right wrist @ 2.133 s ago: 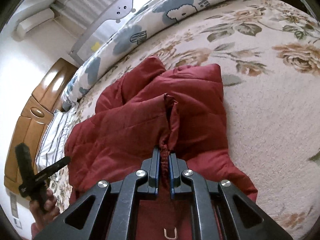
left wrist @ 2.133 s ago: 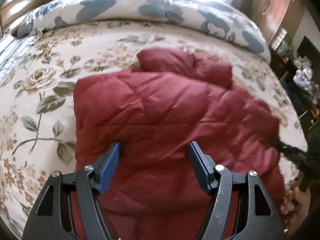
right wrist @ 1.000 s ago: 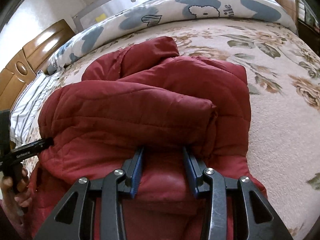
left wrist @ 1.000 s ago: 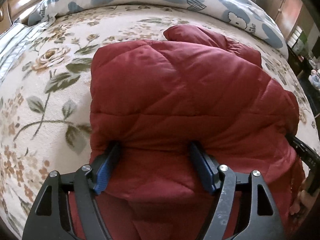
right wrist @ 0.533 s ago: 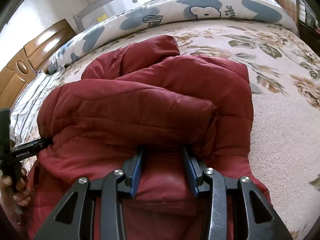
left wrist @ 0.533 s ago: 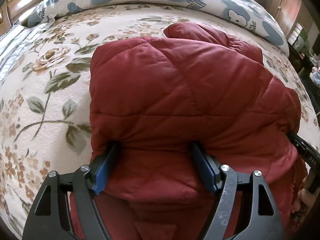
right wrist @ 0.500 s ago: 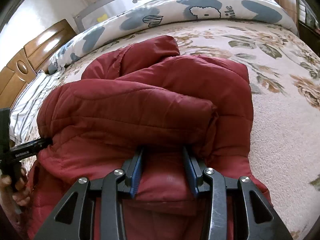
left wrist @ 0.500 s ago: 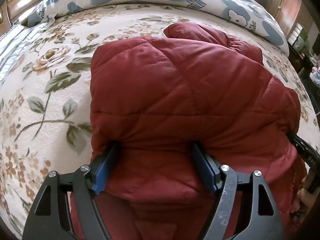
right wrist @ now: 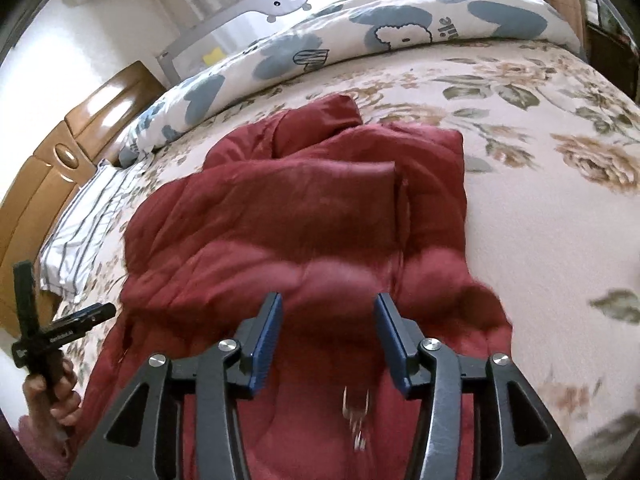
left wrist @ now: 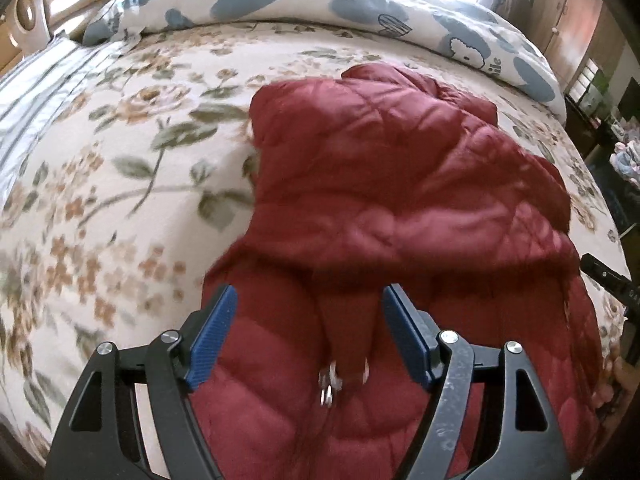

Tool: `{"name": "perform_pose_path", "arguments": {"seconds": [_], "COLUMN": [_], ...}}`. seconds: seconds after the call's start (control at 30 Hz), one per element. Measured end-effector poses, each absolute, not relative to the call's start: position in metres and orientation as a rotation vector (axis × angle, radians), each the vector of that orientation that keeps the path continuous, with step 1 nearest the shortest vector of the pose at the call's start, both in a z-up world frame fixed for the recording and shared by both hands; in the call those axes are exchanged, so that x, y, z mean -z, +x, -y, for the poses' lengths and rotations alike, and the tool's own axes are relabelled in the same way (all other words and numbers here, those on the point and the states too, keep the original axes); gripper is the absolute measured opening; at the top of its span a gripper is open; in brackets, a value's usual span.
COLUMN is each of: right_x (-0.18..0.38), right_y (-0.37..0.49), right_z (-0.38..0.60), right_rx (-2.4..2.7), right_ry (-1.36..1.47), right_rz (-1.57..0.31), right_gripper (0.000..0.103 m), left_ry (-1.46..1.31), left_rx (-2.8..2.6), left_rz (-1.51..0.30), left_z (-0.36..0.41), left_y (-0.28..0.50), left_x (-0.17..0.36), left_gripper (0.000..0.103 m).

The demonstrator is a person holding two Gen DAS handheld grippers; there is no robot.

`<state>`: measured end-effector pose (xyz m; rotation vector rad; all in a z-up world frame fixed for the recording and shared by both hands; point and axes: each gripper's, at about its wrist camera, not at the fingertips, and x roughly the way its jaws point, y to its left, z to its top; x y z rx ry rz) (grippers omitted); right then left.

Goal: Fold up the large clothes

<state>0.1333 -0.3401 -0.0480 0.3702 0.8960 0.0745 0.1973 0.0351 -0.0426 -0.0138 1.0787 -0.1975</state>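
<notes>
On the floral bedspread (left wrist: 120,168), both grippers (left wrist: 306,330) (right wrist: 327,332) angle down over the red jacket (left wrist: 400,184), jaws open, the right's just widened.

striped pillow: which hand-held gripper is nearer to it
Left hand-held gripper, at the jacket's edge toward the pillow. Right hand-held gripper is at the far edge, jaws just opening, jacket between them.

Red jacket's (left wrist: 400,184) near hem cut off below both views; metal zipper pull (right wrist: 356,412) motion-blurred
</notes>
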Motion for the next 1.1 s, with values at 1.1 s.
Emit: {"name": "perform_pose_path", "arguments": {"seconds": [1.1], "right_x": [0.043], "right_y": [-0.035], "right_z": [0.384], "right_rx": [0.046], "right_ry": [0.411], "right_rz": [-0.983], "right_gripper": [0.073], "left_ry": [-0.148], "left_rx": [0.199], "left_rz": [-1.183], "left_z": [-0.126], "left_y": [0.083], "left_x": [0.059], "left_gripper": [0.076]}}
